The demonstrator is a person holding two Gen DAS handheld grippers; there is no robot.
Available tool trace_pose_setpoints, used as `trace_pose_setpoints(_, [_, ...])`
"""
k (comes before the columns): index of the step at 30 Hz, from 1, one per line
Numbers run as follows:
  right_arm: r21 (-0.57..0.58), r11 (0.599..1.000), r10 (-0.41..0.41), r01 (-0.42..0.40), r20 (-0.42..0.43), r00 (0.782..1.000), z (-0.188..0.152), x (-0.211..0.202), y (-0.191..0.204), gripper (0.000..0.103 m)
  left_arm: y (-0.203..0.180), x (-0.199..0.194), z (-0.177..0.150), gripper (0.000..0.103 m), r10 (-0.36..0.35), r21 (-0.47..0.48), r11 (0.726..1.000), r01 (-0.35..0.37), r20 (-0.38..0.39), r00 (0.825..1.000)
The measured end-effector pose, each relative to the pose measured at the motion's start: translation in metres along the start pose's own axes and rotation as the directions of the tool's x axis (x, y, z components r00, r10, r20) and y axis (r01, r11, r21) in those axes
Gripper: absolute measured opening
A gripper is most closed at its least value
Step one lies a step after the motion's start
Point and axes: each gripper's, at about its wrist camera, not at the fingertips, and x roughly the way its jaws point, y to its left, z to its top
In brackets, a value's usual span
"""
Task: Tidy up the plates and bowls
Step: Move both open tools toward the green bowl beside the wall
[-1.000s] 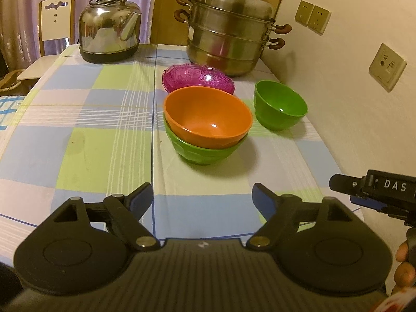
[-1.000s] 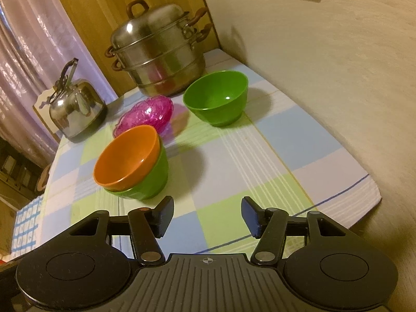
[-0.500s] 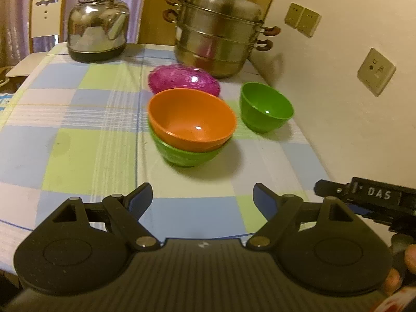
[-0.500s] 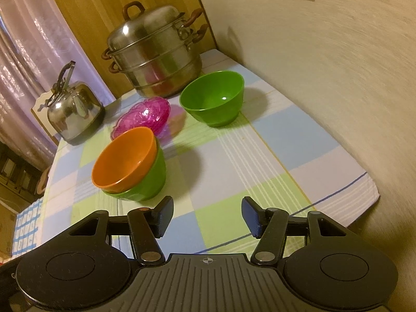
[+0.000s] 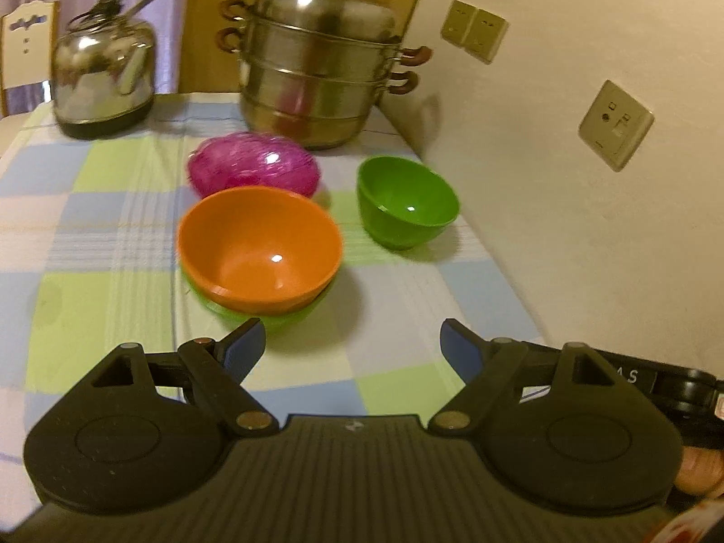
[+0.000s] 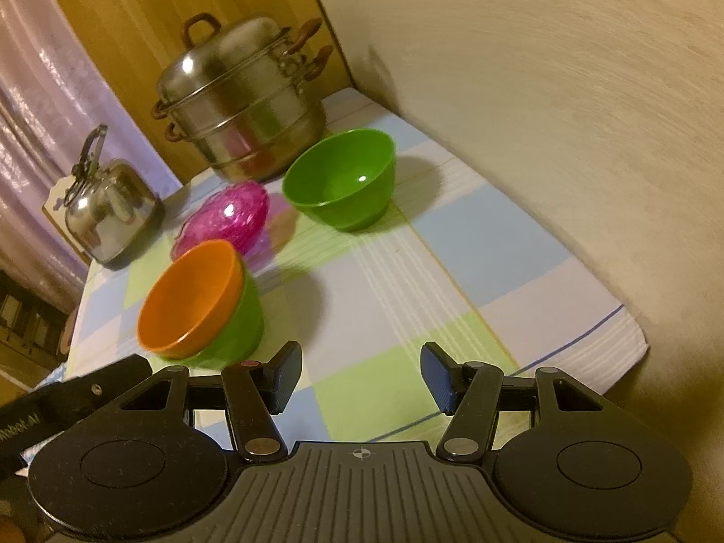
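An orange bowl point(image 5: 259, 244) is seen mid-frame, nested upright, mouth up, in a green bowl point(image 6: 235, 321). Below it, the left gripper point(image 5: 352, 346) is angled downward, spread wide and empty. The right gripper point(image 6: 360, 378) is likewise held apart, empty.

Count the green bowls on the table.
2: one green bowl stands alone near the wall; a second green bowl sits under the orange bowl. More could hide inside that stack.
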Motion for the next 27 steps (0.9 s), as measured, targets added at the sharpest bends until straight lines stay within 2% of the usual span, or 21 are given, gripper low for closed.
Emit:
trace_pose_setpoints(7, [0.023, 1.0, -0.008, 0.008, 0.026, 1.0, 0.027, 0.008, -0.014, 0.06, -0.006, 0.033, 0.04, 0.083, -0.038, 0.016, 0.999, 0.038, -0.022, 0.999])
trace_pose_setpoints(14, [-0.01, 1.0, 0.022, -0.022, 0.048, 0.999, 0.056, 0.026, -0.016, 0.076, -0.003, 0.08, 0.083, 0.086, -0.078, 0.025, 0.997, 0.079, -0.046, 0.996])
trace_pose_setpoints(18, [0.028, 0.999, 0.026, -0.027, 0.032, 0.999, 0.075, 0.045, -0.024, 0.077, 0.0, 0.107, 0.111, 0.088, -0.109, 0.022, 0.994, 0.111, -0.063, 0.992])
trace_pose_setpoints(20, [0.034, 0.999, 0.007, -0.009, 0.034, 0.999, 0.085, 0.053, -0.026, 0.077, -0.002, 0.121, 0.125, 0.093, -0.12, 0.034, 0.992, 0.123, -0.079, 0.99])
trace_pose_setpoints(22, [0.035, 0.999, -0.017, 0.016, 0.034, 0.999, 0.095, 0.063, -0.029, 0.077, -0.002, 0.136, 0.138, 0.094, -0.112, 0.036, 0.993, 0.116, -0.094, 0.989])
trace_pose_setpoints(27, [0.052, 0.998, -0.033, 0.032, 0.016, 0.999, 0.116, 0.09, -0.03, 0.077, 0.002, 0.173, 0.163, 0.094, -0.131, -0.026, 0.991, 0.129, -0.121, 0.984])
